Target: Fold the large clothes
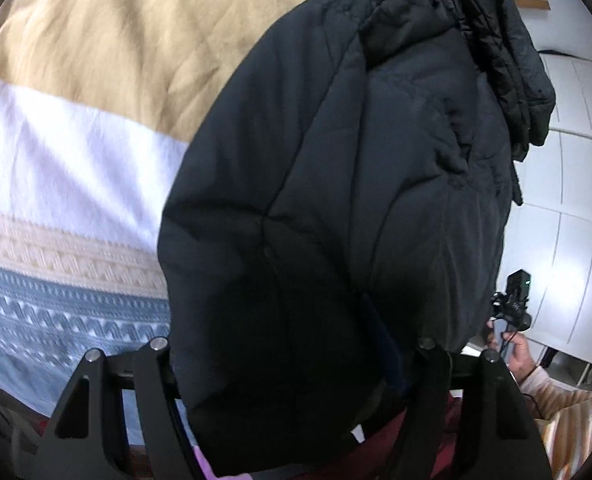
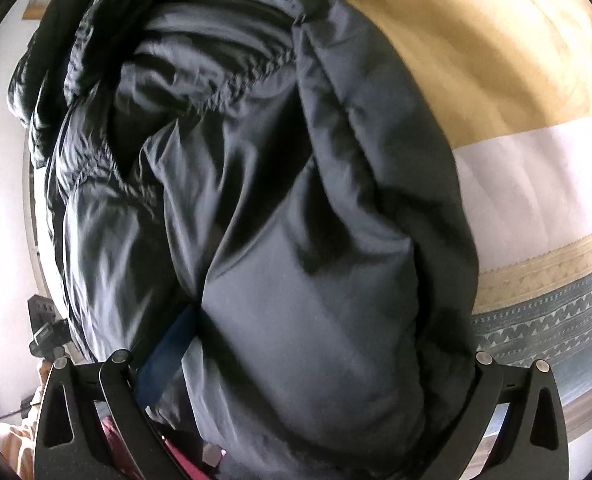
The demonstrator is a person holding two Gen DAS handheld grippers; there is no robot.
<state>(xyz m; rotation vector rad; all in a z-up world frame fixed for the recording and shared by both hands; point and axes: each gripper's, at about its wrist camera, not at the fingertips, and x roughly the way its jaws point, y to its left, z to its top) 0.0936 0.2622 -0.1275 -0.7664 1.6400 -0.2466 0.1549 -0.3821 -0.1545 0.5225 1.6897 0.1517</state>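
Both the left hand-held gripper (image 1: 292,412) and right hand-held gripper (image 2: 296,412) point steeply downward, jaws spread wide.

No legible text, label, brand, number or sign was found in either wrist view. The black quilted puffer jacket (image 1: 336,208) showed only plain stitched fabric. The tan, white and grey-blue bedspread (image 1: 56,240) carried woven zigzag and arch bands, no lettering. The small black device (image 1: 518,284) by the person's hand showed a green light; any markings were too small to read.

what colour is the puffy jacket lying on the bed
Black, slightly navy where light hits it. The jacket shows best in the left wrist view, over the striped bedspread.
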